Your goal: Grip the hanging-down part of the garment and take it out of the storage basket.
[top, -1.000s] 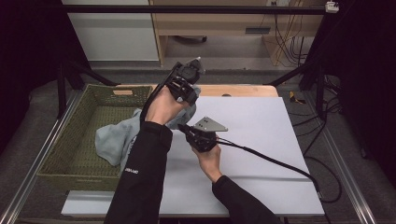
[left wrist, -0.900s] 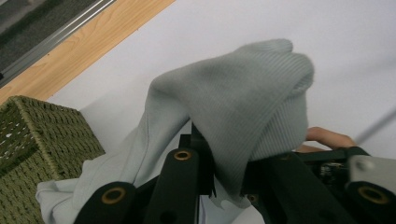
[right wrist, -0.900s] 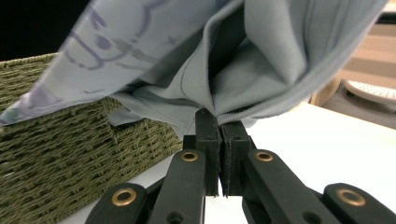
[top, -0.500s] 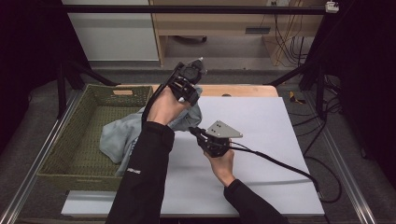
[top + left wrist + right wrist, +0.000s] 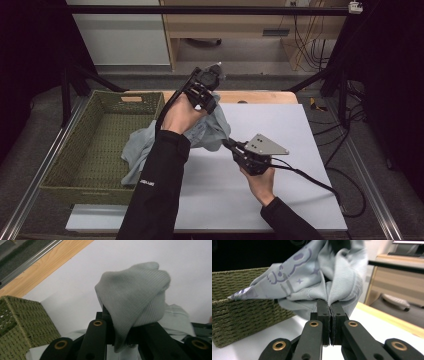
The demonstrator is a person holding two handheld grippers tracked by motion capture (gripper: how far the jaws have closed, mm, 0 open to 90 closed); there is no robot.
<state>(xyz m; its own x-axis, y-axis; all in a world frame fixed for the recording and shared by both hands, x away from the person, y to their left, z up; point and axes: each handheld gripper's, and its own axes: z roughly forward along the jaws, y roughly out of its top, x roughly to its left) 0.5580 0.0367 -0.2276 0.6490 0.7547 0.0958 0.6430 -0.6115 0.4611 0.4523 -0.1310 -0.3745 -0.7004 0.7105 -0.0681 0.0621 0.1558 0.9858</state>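
One garment in play: a pale grey-green shirt [image 5: 200, 132], held off the white table [image 5: 300, 150] between two grippers, its lower part draping over the near rim of one woven green basket [image 5: 90, 150] at the table's left edge. The left gripper [image 5: 207, 85], raised high above the basket's far right corner, has its jaws clamped on a bunched ribbed fold of the shirt [image 5: 135, 305], which folds over the jaw tips in the left gripper view. The right gripper [image 5: 231, 145], lower and over the table, has its jaws pressed together on another edge of the shirt [image 5: 322, 282]; a purple printed figure with stars shows on the cloth there. Two cables counted, one trailing from each gripper. The basket [image 5: 239, 315] sits just behind the hanging cloth.
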